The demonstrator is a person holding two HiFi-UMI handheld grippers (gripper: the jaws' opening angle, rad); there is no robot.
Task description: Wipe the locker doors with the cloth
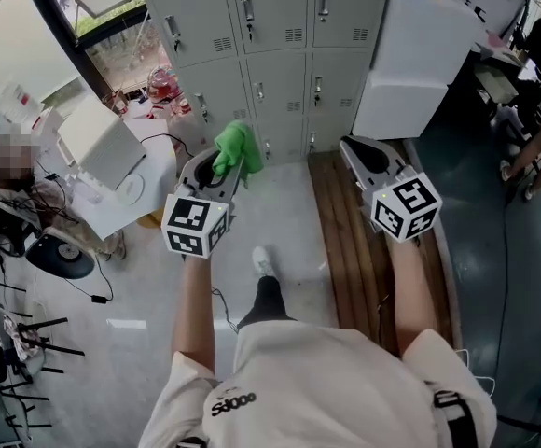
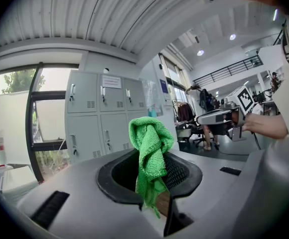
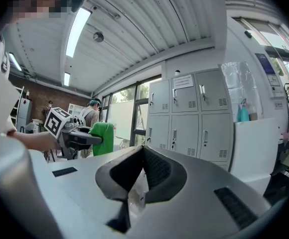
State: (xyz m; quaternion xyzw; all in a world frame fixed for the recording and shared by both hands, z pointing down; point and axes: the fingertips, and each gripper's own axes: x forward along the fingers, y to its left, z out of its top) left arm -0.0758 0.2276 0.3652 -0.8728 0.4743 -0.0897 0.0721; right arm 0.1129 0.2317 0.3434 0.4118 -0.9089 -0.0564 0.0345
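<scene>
Left gripper (image 1: 222, 166) pinching green cloth (image 1: 238, 146); right gripper (image 1: 350, 147) closed, empty; grey lockers (image 1: 270, 54) ahead; pale floor (image 1: 284, 217).

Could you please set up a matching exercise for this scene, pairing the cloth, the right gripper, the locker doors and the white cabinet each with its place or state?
Things:
1. green cloth
2. right gripper
3. locker doors
4. white cabinet

Places and states:
A. grey, all closed
B. jaws together, nothing held
C. stands to the right of the lockers in the head view
D. pinched in the left gripper

Pairs: 1-D, 2-B, 3-A, 4-C
</scene>
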